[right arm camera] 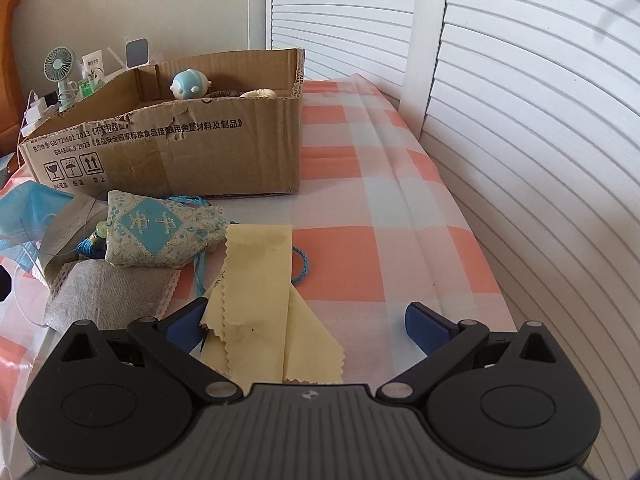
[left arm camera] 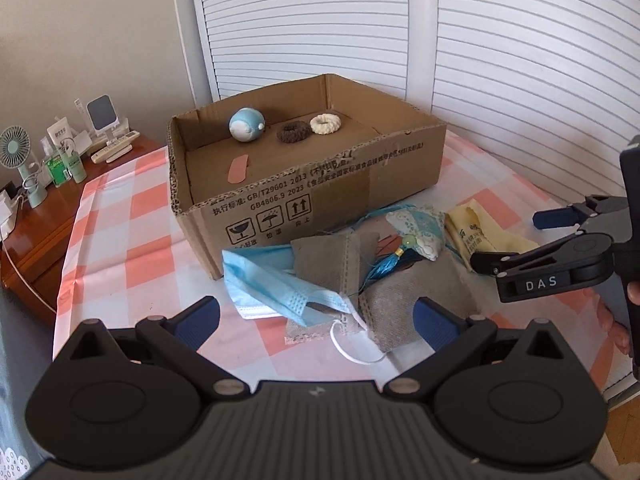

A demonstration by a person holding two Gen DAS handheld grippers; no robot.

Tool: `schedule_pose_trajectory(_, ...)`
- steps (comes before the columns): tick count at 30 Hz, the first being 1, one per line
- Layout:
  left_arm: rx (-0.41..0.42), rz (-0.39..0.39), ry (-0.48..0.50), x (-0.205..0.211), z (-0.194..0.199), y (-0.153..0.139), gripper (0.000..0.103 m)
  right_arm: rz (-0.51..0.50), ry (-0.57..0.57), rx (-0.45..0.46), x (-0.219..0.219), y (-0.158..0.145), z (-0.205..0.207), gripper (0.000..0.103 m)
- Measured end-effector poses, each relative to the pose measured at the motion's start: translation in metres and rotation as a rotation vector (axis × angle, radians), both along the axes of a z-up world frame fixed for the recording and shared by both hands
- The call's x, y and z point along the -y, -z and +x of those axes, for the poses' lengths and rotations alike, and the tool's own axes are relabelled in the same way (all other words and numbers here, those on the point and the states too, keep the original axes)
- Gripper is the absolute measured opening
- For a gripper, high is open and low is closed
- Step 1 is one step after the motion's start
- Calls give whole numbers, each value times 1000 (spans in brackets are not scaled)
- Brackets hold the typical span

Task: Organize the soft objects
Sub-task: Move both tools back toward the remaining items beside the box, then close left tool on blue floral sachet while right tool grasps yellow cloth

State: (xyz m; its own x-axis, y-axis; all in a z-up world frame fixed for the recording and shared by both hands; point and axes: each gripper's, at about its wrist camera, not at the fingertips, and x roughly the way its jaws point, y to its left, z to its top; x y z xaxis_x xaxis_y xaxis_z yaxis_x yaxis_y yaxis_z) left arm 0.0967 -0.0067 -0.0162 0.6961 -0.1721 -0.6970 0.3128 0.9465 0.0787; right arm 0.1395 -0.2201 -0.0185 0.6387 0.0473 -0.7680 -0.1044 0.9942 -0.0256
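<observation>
Right wrist view: right gripper (right arm camera: 306, 320) spread wide over yellow cloth (right arm camera: 260, 280), its length running toward the box (right arm camera: 224, 148).

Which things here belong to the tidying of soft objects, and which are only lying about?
For the job:
- brown cardboard box
- blue pleated face mask
- grey fabric cloth
- blue-and-white embroidered sachet
- pale yellow zigzag-edged cloth
- blue plush ball, brown ring and cream ring, already in the box

Lying about:
- small green desk fan
- green bottles
</observation>
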Motion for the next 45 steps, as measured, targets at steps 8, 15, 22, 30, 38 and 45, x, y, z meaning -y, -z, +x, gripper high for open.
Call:
schedule_pose_trajectory(8,19,26,-42,-13,14,-6,102,2,-13,14,2,0,-5,103)
schedule_pose_trajectory(15,41,-20,39,-6,15,-20,102,3,-19,24,3,1,-7,103)
schedule_pose_trajectory(22,62,61,272,44,18,-15,96,5,-29,32,4,2,-9,103)
schedule_pose_trajectory(30,37,169,442,77,40,4,73,11,-85,35,8,1,-12,103)
schedule_pose_trajectory(38,-17,204,492,90,60,23,62,20,-130,40,13,2,-12,103)
schedule_pose_trajectory(45,-44,185,507,98,66,30,41,26,-150,49,16,2,-14,103)
